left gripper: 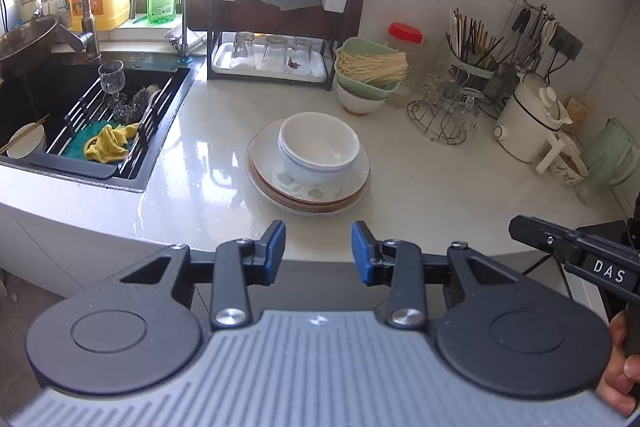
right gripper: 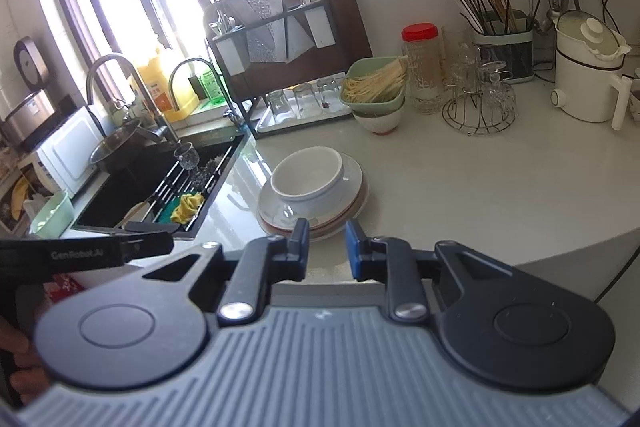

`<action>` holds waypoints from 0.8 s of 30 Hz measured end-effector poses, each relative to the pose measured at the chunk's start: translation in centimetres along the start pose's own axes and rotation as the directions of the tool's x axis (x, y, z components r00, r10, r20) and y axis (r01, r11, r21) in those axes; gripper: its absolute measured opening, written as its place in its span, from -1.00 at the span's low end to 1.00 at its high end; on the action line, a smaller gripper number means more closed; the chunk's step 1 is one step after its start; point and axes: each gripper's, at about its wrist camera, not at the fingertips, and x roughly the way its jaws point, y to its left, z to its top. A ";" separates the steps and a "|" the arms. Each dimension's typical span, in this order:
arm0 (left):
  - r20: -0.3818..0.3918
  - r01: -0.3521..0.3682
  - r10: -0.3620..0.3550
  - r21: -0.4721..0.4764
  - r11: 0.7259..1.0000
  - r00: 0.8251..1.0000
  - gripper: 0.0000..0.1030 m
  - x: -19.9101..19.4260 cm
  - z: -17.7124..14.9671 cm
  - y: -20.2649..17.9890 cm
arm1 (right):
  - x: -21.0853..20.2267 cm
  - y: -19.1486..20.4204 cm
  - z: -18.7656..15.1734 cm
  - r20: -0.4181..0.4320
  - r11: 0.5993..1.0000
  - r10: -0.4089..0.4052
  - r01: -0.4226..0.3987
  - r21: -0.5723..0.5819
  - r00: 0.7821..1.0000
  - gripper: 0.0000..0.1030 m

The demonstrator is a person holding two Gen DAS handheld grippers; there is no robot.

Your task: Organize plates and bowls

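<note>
Both tongs are released and hold nothing: the left tongs (left gripper: 319,253) hang with blue pads well parted just short of the counter's near edge, and the right tongs (right gripper: 327,249) sit with a narrower gap, reaching over that edge so their tips line up with the nearest rim of the dishes. Straight ahead of both stands the task's pile, two nested white bowls (left gripper: 319,147) resting in a stack of plates (left gripper: 260,169) on the pale counter (left gripper: 440,187); the bowls sit slightly toward the far side of the plates, likely gathered here so they can be lifted as one or sorted by kind. The plate rims overhang one another a little, which offers an edge to pinch from the near side. Around the stack the counter is bare on the near and right sides, giving room to slide or swing. To the left of the tongs the sink (left gripper: 96,115) drops away with its drain rack. Beyond the stack, a green basket of noodles (left gripper: 370,67) sits on another bowl, with the glass rack (left gripper: 276,59) beside it.
</note>
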 end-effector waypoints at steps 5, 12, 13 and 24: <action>0.009 -0.031 0.030 0.033 0.999 0.999 -0.20 0.0 0.6 0.4 | -0.6 0.3 -0.4 0.020 1.000 -0.026 0.026 0.009 0.999 -0.53; 0.006 -0.009 0.009 0.039 0.999 1.000 -0.18 0.4 0.8 0.5 | -0.7 0.7 -0.6 0.027 0.999 -0.049 0.049 0.005 0.998 -0.53; 0.002 0.000 0.000 0.040 0.999 1.000 -0.13 0.4 0.8 0.4 | -0.7 0.7 -0.5 0.032 0.998 -0.057 0.057 0.004 0.998 -0.53; 0.024 -0.014 0.012 0.076 0.997 1.000 0.85 -0.8 1.3 0.8 | -0.1 0.6 0.0 0.051 0.995 -0.103 0.104 -0.005 0.993 0.67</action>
